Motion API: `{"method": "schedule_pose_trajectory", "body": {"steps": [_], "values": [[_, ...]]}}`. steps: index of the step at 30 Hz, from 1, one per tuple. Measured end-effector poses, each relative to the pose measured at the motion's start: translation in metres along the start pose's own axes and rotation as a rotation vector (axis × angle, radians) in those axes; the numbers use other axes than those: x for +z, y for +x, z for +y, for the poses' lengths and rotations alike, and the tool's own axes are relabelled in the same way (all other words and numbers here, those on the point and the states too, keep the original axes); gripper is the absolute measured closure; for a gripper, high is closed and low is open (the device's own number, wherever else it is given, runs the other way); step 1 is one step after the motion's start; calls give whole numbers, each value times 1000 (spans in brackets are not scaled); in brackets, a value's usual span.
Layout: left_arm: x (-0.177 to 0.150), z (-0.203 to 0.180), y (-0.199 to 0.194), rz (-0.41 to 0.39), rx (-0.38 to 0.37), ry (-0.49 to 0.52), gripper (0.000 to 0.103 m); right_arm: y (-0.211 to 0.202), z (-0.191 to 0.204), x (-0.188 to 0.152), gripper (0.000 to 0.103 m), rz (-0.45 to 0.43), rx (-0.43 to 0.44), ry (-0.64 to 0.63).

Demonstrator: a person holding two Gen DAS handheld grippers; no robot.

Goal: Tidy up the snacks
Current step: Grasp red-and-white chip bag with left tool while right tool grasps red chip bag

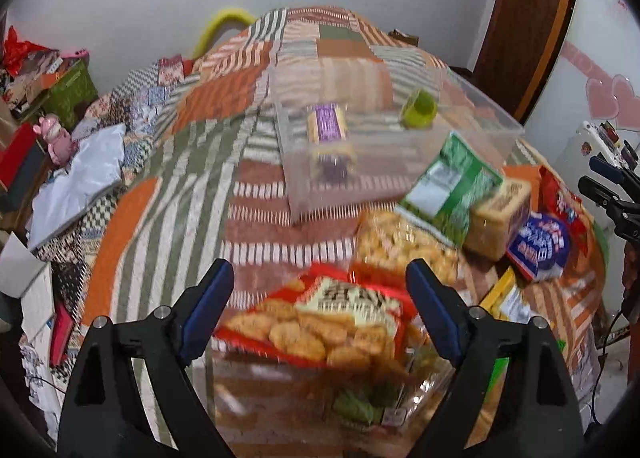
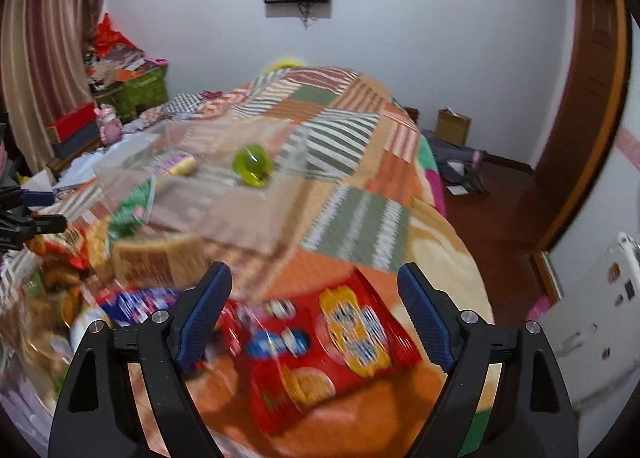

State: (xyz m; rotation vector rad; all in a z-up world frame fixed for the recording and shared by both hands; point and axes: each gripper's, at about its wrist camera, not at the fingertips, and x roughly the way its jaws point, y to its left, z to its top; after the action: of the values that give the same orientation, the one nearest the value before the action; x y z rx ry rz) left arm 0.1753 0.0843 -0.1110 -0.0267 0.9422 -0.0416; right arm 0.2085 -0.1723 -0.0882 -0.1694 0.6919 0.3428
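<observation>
Left gripper (image 1: 320, 298): jaws spread wide, holding nothing, poised over a red-edged clear bag of golden crackers (image 1: 320, 326) that lies between the blue finger pads; contact cannot be told through the blur. Right gripper (image 2: 314, 300): jaws likewise wide apart and empty, over a flat red snack packet (image 2: 332, 342) with yellow and blue print. Only the left wrist view shows the cracker bag closely, plus a clear bag of pale puffs (image 1: 404, 246), a green-and-white pouch (image 1: 452, 185), a tan wrapped block (image 1: 500, 213) and a blue-and-white pack (image 1: 540, 250), heaped together beside the bin. Only the right wrist view shows the red packet face-on. Clear plastic bin (image 1: 492, 125): rectangular, thin-walled, set on the patchwork quilt (image 1: 168, 193); inside it, a purple-labelled pack (image 1: 328, 129) and a glossy green round container (image 1: 418, 109), apart from each other. Quilt: woven stripes in orange, green and cream. Surroundings: white wall, brown wooden door frame (image 2: 584, 129), pink figurine (image 1: 54, 133).
</observation>
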Motion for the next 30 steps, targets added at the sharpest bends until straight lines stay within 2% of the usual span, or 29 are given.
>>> {"method": "schedule_pose_trajectory", "body": {"steps": [7,15,19,22,30], "values": [[-21,-4,4,9,6,23,11,3,-21,-24,20,51,-17,87],[-26,-5,10,-31,22,23,12,16,-29,-36,20,104,36,162],[-25,-5,11,-58,20,16,26,22,-27,-39,19,112,62,173],[-23,-6,11,-76,13,18,43,23,-20,-36,18,100,57,148],[-22,-8,15,-87,16,22,63,35,-5,-22,23,79,67,64]]}}
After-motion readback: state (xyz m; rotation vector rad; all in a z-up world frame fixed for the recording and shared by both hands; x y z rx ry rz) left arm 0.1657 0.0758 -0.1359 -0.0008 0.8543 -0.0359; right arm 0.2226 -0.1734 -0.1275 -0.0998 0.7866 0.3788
